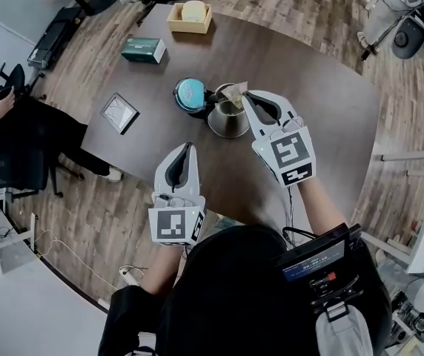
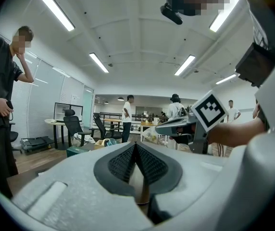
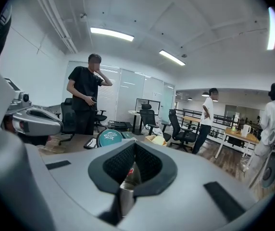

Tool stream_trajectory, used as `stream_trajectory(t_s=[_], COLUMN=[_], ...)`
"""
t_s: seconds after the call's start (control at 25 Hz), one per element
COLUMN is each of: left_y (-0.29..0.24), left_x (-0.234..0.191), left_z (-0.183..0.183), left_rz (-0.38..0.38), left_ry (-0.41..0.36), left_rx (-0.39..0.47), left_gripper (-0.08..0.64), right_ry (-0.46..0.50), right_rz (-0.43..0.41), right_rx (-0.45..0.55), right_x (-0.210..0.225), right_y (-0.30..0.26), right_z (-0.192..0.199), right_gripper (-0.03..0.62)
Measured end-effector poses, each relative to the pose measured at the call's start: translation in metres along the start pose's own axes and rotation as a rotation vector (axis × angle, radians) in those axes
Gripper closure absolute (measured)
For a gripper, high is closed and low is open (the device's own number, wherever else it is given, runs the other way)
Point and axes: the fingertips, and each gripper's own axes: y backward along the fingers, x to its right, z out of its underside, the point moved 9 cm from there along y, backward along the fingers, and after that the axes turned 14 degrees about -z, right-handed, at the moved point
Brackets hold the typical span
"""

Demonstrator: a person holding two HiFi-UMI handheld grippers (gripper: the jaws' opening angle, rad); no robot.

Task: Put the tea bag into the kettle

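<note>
Two grippers closed, tea bag at the kettle's mouth

The right gripper (image 1: 246,97) has its jaws clamped on the tea bag (image 1: 233,93). Its own view shows pale paper with a speck of red pinched between the pads. From the head view, the tea bag hangs at the far rim of the kettle (image 1: 227,122). I cannot tell whether any of it is already below the rim. The kettle is metal and stands open near the middle of the table (image 1: 323,102). Its teal lid (image 1: 190,95) is tipped up just beside the mouth, on the left.

The left gripper (image 1: 188,148) is nearer the table's near edge, apart from the kettle. Its jaws are pressed together with nothing between them.

A green box (image 1: 144,50) lies toward the far left edge. A wooden box (image 1: 190,21) sits at the far edge, and a small flat card (image 1: 118,112) lies by the left edge.
</note>
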Motion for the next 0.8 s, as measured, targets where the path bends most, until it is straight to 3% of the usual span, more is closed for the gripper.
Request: stream_trajectory(t_s=[0.24,0.8], left_y=[-0.003,-0.017], left_x=[-0.004,-0.004], left_z=[0.006,0.021], left_rz=[-0.015,-0.035], left_ry=[0.001,0.007], left_rx=[-0.021,-0.072], left_gripper=[0.557,0.557], right_ry=[0.012,-0.066], right_rz=[-0.004,-0.028], right_rx=[-0.055,-0.137], right_x=[-0.001,0.008], right_y=[-0.018,-0.046], right_z=[0.022,0.067], right_gripper=[0.584,0.584])
